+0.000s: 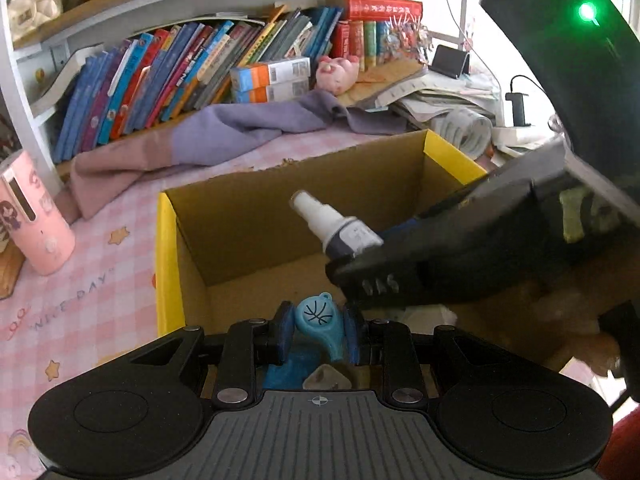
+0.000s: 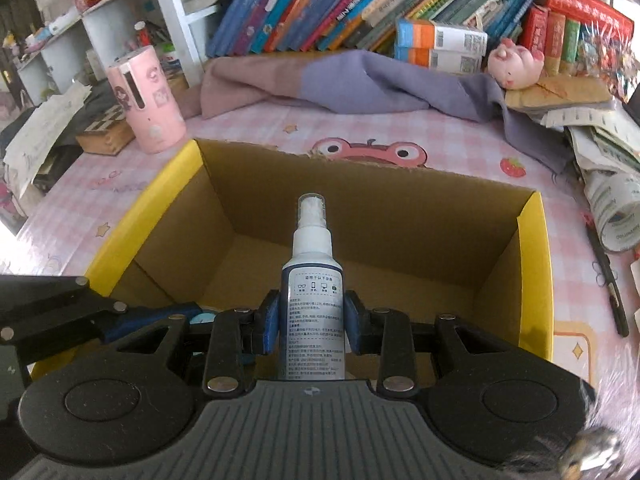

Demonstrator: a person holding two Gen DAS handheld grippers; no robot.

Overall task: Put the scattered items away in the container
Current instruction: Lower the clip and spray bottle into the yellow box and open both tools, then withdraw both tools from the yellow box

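An open cardboard box (image 1: 224,216) with yellow rims stands on the pink checked tabletop; it also shows in the right wrist view (image 2: 400,196). My left gripper (image 1: 318,330) is shut on a small blue whistle-shaped toy (image 1: 320,320) over the box's near edge. My right gripper (image 2: 311,320) is shut on a white and dark blue spray bottle (image 2: 314,280), nozzle forward, held over the box. In the left wrist view the right gripper (image 1: 384,264) reaches in from the right with the bottle (image 1: 336,224) above the box. A blue object and a pale object lie under the left fingers.
A pink cylindrical holder (image 2: 146,100) stands left of the box. A purple and mauve cloth (image 2: 360,84) lies behind it, below a row of books (image 2: 360,4). A pink plush pig (image 2: 514,66), papers (image 2: 608,148) and a pen (image 2: 606,280) are at the right.
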